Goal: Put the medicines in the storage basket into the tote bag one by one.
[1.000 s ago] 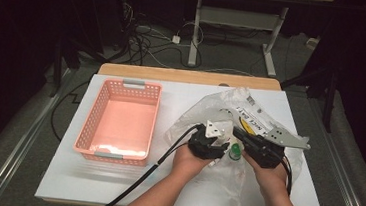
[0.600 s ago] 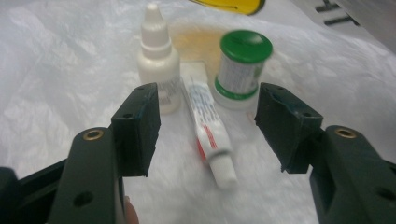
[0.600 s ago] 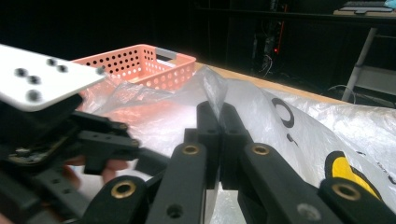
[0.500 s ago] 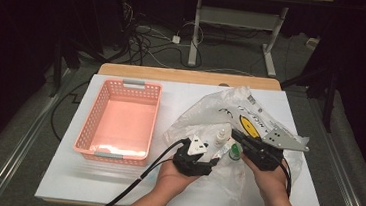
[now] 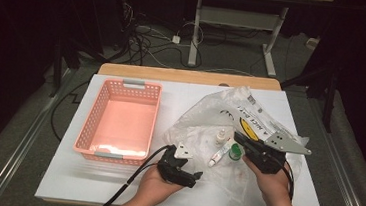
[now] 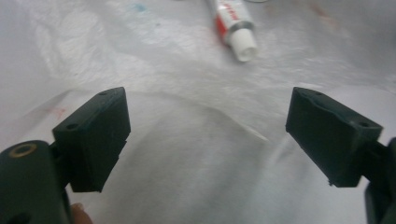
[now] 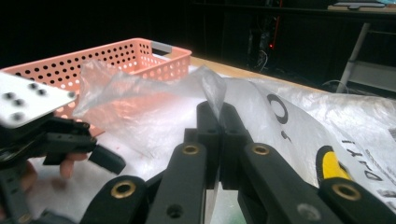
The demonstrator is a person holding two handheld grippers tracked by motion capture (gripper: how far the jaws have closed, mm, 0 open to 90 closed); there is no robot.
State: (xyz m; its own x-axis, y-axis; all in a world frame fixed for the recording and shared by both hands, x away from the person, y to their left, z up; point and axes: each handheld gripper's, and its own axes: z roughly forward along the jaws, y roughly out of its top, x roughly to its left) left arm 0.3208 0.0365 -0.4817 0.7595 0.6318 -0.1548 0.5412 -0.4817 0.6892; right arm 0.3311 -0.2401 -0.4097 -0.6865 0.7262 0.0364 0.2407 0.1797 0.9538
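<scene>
A: High view first. What's the surface?

B: I'm working at a white table [image 5: 113, 187] with a wooden strip along its far edge, in a dark room with cables on the floor and a desk frame behind. A pink basket [image 5: 119, 122] is sitting at the left, and a clear plastic bag [image 5: 209, 120] is lying spread at the right. My left gripper [image 5: 195, 176] is hovering low near the front edge. My right gripper [image 5: 238, 137] is resting on the bag, beside a small dropper bottle [image 5: 221, 135], a tube [image 5: 219, 155] and a green cap [image 5: 236, 150].

A: Left gripper view?

B: My jaws have just been opening; they're standing wide apart with nothing between them, over bag film. The tube [image 6: 236, 28], red-printed with a white cap, is lying ahead.

A: Right gripper view?

B: I'm clamping my jaws on a raised fold of the bag [image 7: 205, 88], something the high view isn't making plain. The basket [image 7: 116, 60] is behind it.

A: Any writing?

B: The bag is reading "A NICE DAY" in the high view, next to a yellow mark.
</scene>
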